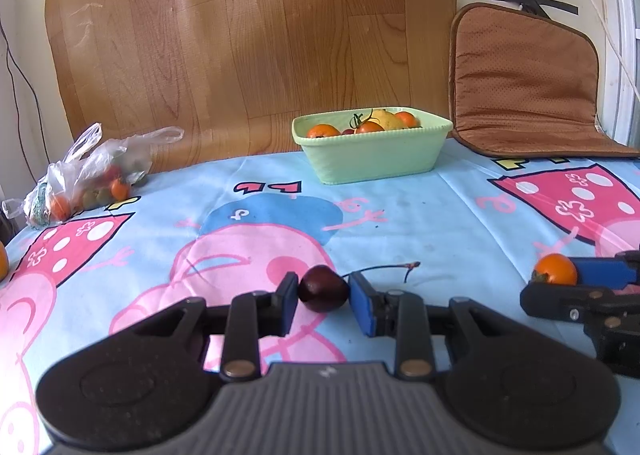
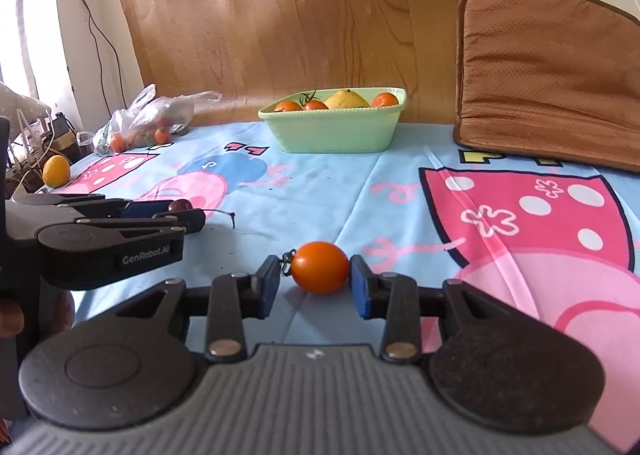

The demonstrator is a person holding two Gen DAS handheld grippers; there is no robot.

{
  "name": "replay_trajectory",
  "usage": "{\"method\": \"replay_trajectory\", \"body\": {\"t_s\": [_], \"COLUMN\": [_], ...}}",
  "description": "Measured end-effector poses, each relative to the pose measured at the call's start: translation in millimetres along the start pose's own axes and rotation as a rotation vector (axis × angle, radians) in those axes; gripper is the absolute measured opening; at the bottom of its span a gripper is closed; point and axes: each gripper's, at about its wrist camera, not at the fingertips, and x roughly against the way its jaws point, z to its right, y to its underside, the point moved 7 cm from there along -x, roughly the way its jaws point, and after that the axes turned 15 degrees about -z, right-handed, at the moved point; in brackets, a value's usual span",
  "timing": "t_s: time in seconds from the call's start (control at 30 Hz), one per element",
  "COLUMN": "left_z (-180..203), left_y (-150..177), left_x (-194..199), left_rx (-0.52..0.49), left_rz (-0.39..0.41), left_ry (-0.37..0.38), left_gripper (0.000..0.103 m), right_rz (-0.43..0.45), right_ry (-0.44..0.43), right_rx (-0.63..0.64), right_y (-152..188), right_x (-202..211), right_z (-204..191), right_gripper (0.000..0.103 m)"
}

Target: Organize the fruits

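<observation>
My left gripper (image 1: 324, 302) is shut on a dark red cherry (image 1: 322, 292), just above the cartoon-print cloth; the cherry's thin stem (image 1: 384, 267) trails off to the right. In the right wrist view this gripper (image 2: 191, 215) sits at the left with the cherry (image 2: 180, 205) at its tips. My right gripper (image 2: 314, 279) is shut on a small orange tomato (image 2: 320, 267), with its dry calyx against the left pad. The left wrist view shows that gripper (image 1: 560, 279) and the tomato (image 1: 556, 269) at the far right. A pale green bowl (image 1: 376, 161) (image 2: 336, 137) stands at the back holding orange fruits, tomatoes and a yellow fruit.
A clear plastic bag (image 1: 92, 175) (image 2: 148, 121) of small fruits lies at the back left. A yellow-orange fruit (image 2: 56, 171) rests near the left edge. A brown cushion (image 1: 528, 83) (image 2: 552, 71) leans at the back right, and a wood-pattern sheet (image 1: 248, 27) stands behind the bowl.
</observation>
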Motion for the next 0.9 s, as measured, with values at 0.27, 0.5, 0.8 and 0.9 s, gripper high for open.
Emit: {"method": "replay_trajectory", "body": {"t_s": [0.27,0.5,0.8,0.9], "left_z": [0,-1,-20,-20], "left_y": [-1,-1,-1,-1], "left_x": [-1,0,17,18], "left_rx": [-0.006,0.007,0.109,0.118], "left_rz": [-0.003,0.006,0.108,0.113], "left_ry": [0.002,0.002,0.083,0.085], "left_gripper": [0.029,0.031,0.052,0.053], "right_rz": [-0.004,0.014,0.060,0.092], "right_ry": [0.009,-0.010,-0.055,-0.076], "right_rx": [-0.007,-0.025,-0.043,-0.063], "right_y": [1,1,0,0], "right_x": [0,3,11,16], "right_z": [1,2,4,6], "right_gripper": [0.047,0.054,0.062,0.064]}}
